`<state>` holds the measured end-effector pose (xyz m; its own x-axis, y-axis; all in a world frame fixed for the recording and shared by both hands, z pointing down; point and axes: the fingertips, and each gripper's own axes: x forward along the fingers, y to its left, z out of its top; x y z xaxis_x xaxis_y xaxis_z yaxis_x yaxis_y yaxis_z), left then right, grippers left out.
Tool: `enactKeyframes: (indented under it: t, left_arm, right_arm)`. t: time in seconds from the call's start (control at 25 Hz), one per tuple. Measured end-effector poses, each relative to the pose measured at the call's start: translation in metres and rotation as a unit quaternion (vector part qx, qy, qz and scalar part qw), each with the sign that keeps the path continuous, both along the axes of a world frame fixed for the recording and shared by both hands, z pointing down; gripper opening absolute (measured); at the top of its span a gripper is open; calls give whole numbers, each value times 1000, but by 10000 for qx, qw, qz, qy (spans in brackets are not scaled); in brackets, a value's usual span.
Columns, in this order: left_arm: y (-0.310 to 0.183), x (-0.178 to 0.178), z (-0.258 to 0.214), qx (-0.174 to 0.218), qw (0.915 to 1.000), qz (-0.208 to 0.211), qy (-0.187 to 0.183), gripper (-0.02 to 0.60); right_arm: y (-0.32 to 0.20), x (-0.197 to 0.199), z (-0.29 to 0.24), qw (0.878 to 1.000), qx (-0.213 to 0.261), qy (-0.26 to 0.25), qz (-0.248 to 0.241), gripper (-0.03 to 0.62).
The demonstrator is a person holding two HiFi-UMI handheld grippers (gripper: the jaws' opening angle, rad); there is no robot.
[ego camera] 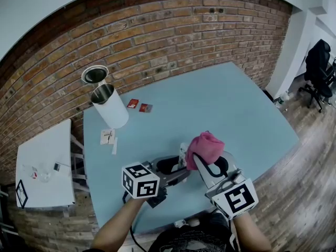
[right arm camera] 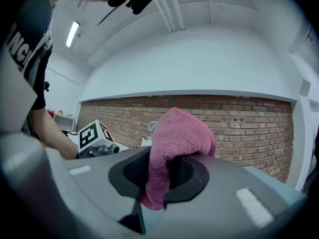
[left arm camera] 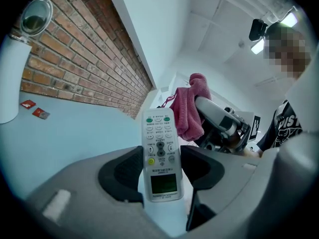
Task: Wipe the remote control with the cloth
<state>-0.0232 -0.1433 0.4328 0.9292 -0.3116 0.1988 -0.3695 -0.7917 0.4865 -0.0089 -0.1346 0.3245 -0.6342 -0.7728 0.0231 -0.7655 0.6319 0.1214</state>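
My left gripper (left arm camera: 160, 169) is shut on a white remote control (left arm camera: 160, 153), button side up with its small green display nearest the camera. The remote sticks out past the jaws toward the pink cloth (left arm camera: 190, 111). My right gripper (right arm camera: 164, 172) is shut on that pink cloth (right arm camera: 174, 148), which bulges up out of the jaws. In the head view both grippers meet above the near part of the blue table (ego camera: 220, 109): the left gripper (ego camera: 176, 167) comes from the left, the right gripper (ego camera: 210, 166) from the right, and the cloth (ego camera: 206, 147) sits against the remote's (ego camera: 182, 152) far end.
A white cylindrical bin (ego camera: 109, 105) with a round steel lid (ego camera: 94, 74) stands at the table's back left. Two small red packets (ego camera: 139, 105) and a paper slip (ego camera: 107, 136) lie near it. A white side table (ego camera: 44, 164) stands left; a black office chair (ego camera: 317, 70) is far right.
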Motion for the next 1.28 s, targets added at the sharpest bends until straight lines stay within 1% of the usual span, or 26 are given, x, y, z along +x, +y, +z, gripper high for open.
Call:
enactKeyframes:
  t: [0.12, 0.2, 0.32, 0.48, 0.6, 0.72, 0.84, 1.04, 1.2, 1.28]
  left_arm:
    - [3, 1, 3, 105, 9998, 50, -138, 238]
    - [4, 1, 3, 209, 9996, 54, -194, 238]
    - [4, -1, 6, 499, 9979, 8, -421, 238]
    - [2, -7, 13, 1074, 9889, -90, -1019, 238]
    - [2, -11, 18, 1359, 9815, -73, -1348, 238]
    - [3, -12, 22, 1630, 9728, -8, -1644, 238]
    - [4, -13, 22, 1957, 9620, 53, -1905, 238]
    - [11, -9, 21, 2376, 9449, 270, -2237, 238]
    - [18, -4, 25, 2680, 9289, 517, -2502, 238]
    - [20, -3, 27, 2867, 9185, 598, -2657, 238]
  right_arm:
    - [-2, 3, -3, 10000, -4, -39, 28, 66]
    - [-5, 9, -5, 9999, 90, -13, 58, 66]
    - [-9, 18, -8, 9999, 97, -95, 102, 66]
    - [-14, 27, -10, 9994, -66, -306, 124, 66]
    - [-12, 23, -6, 9994, -157, -323, 1, 66]
    - [-12, 17, 0, 9992, -238, -307, -80, 66]
    - [-14, 19, 1, 9992, -263, -296, -58, 66]
    - [-16, 22, 0, 9991, -268, -317, -3, 66]
    - [-17, 21, 2, 9992, -265, -306, 1, 66]
    - [-18, 21, 3, 9992, -275, -302, 6, 66]
